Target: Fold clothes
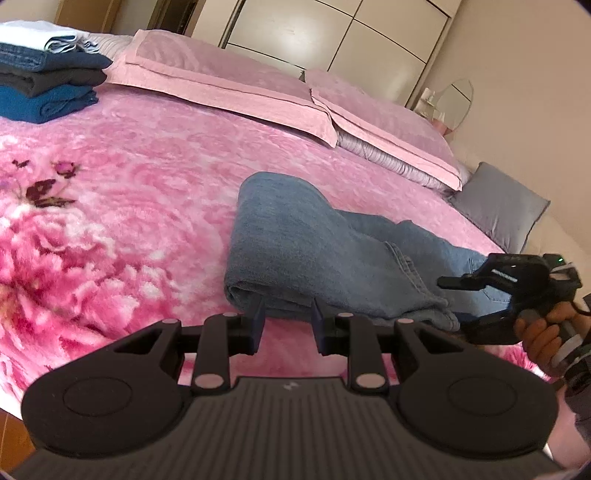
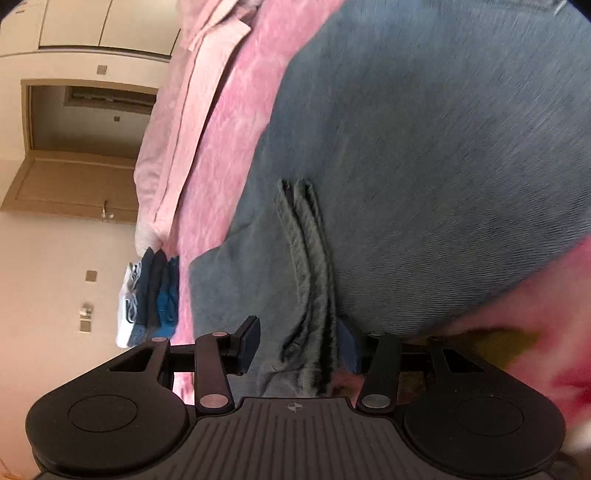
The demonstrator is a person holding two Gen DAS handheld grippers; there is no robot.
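Observation:
A pair of blue jeans (image 1: 314, 254) lies partly folded on the pink floral blanket (image 1: 122, 206). My left gripper (image 1: 287, 319) is open, its fingertips at the near folded edge of the jeans. My right gripper (image 1: 465, 282) shows at the right in the left wrist view, held in a hand over the jeans' far part. In the right wrist view, which is rolled sideways, the right gripper (image 2: 299, 343) is open with the jeans' hem (image 2: 310, 280) lying between its fingers; the jeans (image 2: 424, 166) fill that view.
A stack of folded clothes (image 1: 44, 81) sits at the blanket's far left, also seen in the right wrist view (image 2: 151, 295). Two pink pillows (image 1: 229, 85) lie along the head of the bed. A grey cushion (image 1: 498, 206) is at right. Wardrobe (image 1: 332, 33) stands behind.

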